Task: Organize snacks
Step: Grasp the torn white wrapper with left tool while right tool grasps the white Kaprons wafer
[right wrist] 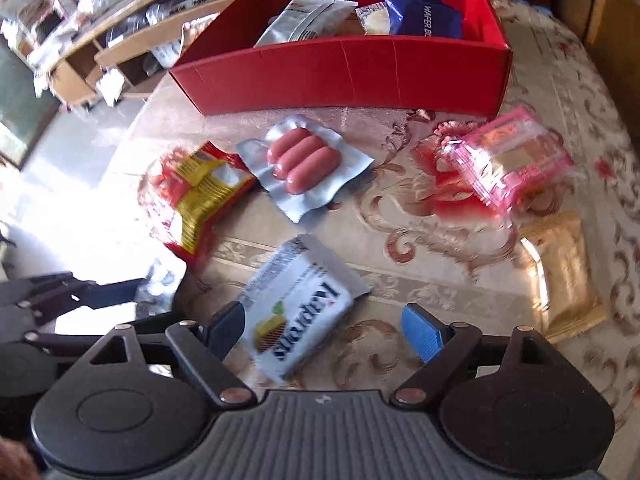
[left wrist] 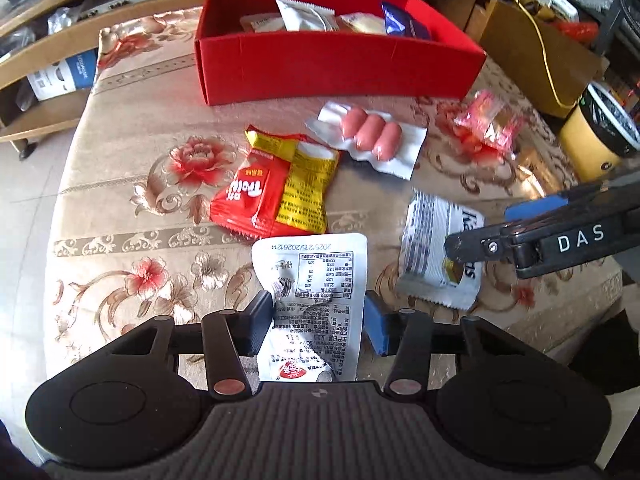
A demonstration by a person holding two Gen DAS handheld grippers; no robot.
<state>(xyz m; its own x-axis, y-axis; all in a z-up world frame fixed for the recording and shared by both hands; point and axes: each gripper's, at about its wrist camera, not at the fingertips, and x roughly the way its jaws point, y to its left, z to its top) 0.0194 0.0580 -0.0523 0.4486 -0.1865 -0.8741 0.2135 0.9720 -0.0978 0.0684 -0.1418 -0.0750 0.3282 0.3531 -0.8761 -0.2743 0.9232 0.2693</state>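
A red box at the far side of the table holds several snack packets. My left gripper has its jaws around a white printed pouch, which fills the gap between them. My right gripper is open over a white Kappa's packet, touching its left side. On the table lie a sausage pack, a red-yellow packet, a pink wrapped packet and a gold packet.
The table has a floral cloth. Wooden shelves stand at the left, a cardboard box and a yellow bin at the right. The right gripper's fingers reach in from the right in the left wrist view.
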